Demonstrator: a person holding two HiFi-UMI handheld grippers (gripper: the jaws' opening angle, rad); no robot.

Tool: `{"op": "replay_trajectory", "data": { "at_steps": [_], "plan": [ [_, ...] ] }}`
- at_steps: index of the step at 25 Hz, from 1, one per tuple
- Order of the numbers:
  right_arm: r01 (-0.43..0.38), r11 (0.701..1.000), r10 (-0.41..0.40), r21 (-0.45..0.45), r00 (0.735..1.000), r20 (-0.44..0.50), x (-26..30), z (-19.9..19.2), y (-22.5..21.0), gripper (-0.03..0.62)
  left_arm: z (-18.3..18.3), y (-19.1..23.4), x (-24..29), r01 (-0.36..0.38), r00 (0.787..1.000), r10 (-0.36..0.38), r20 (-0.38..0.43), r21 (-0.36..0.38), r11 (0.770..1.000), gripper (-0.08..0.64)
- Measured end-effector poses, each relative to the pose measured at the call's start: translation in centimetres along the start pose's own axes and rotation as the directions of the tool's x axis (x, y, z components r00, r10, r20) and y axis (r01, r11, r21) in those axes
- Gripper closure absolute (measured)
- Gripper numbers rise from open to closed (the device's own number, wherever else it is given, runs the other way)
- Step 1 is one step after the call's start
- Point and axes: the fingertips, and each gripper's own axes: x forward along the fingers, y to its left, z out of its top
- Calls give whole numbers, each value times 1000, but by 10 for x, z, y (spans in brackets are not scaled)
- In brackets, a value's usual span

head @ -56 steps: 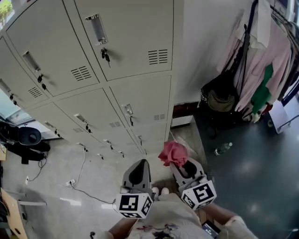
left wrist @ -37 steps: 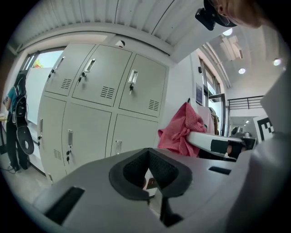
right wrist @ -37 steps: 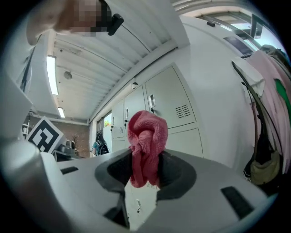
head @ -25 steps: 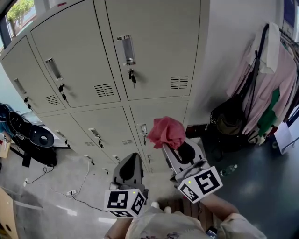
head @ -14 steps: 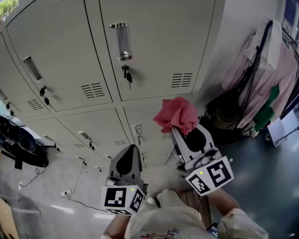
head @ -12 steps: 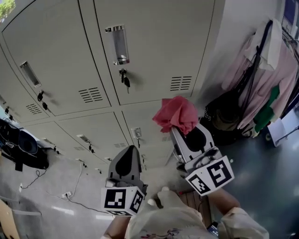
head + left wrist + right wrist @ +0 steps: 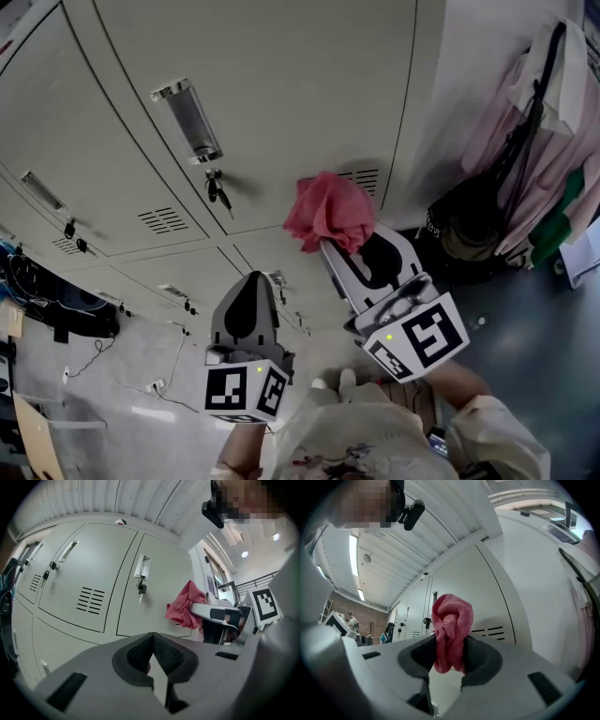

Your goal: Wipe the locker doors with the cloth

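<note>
Locate the crumpled pink terry cloth (image 7: 328, 211) pinched in the right gripper (image 7: 334, 248), raised in front of the lower right corner of the upper pale grey steel locker door (image 7: 281, 84), just beside the louvred vent slots (image 7: 364, 176). Cannot confirm contact with the door from any view. Read the grasp in the right gripper view: clenched with both padded jaws on the middle of the wad, with a rounded bulge above the pads and a short tail below. Read the left gripper (image 7: 249, 281) as closed on nothing, with jaw tips meeting, held lower and to the left, well apart from the cloth. Treat the cloth as light, soft and limp: expect folding and dragging under pressure rather than springing back, and a likely slip out of the pads if snagged. Keep hold at the bunched centre, leaving the bulge free as the wiping face. Steer clear of the chromed tubular handle (image 7: 190, 120) and the dangling key (image 7: 217, 190) near the door's left edge, both probable snag points. Judge the wipe as not yet begun. Press the bulge flat to the panel before stroking.
</note>
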Motion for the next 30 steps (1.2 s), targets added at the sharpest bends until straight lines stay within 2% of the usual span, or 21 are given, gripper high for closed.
{"op": "replay_trajectory", "data": {
  "at_steps": [4, 11, 18, 22, 24, 27, 30],
  "plan": [
    [-6, 1000, 7, 4, 997, -74, 10, -17, -2, 454, 1, 4, 9, -5, 1000, 5, -13, -11, 1000, 554],
    [-17, 1000, 16, -11, 999, -43, 11, 1, 9, 454, 10, 8, 16, 23, 1000, -23, 3, -19, 1000, 554],
    [-75, 995, 74, -72, 997, -20, 32, 57, 34, 454, 36, 4, 13, 39, 999, -38, 25, -24, 999, 554],
    [-143, 988, 143, -54, 990, -1, 52, 96, 48, 454, 55, 7, 7, 34, 999, -32, 39, -62, 997, 554],
    [-173, 982, 175, -76, 985, 13, 67, 117, 55, 454, 61, 9, 7, 45, 998, -42, 40, -75, 996, 554],
    [-205, 973, 210, -103, 977, 45, 90, 145, 66, 454, 64, 8, 6, 70, 997, -68, 23, -61, 996, 554],
    [-234, 968, 242, -95, 967, 78, 109, 170, 77, 454, 71, 11, 1, 62, 998, -61, 30, -36, 997, 554]
  ]
}}
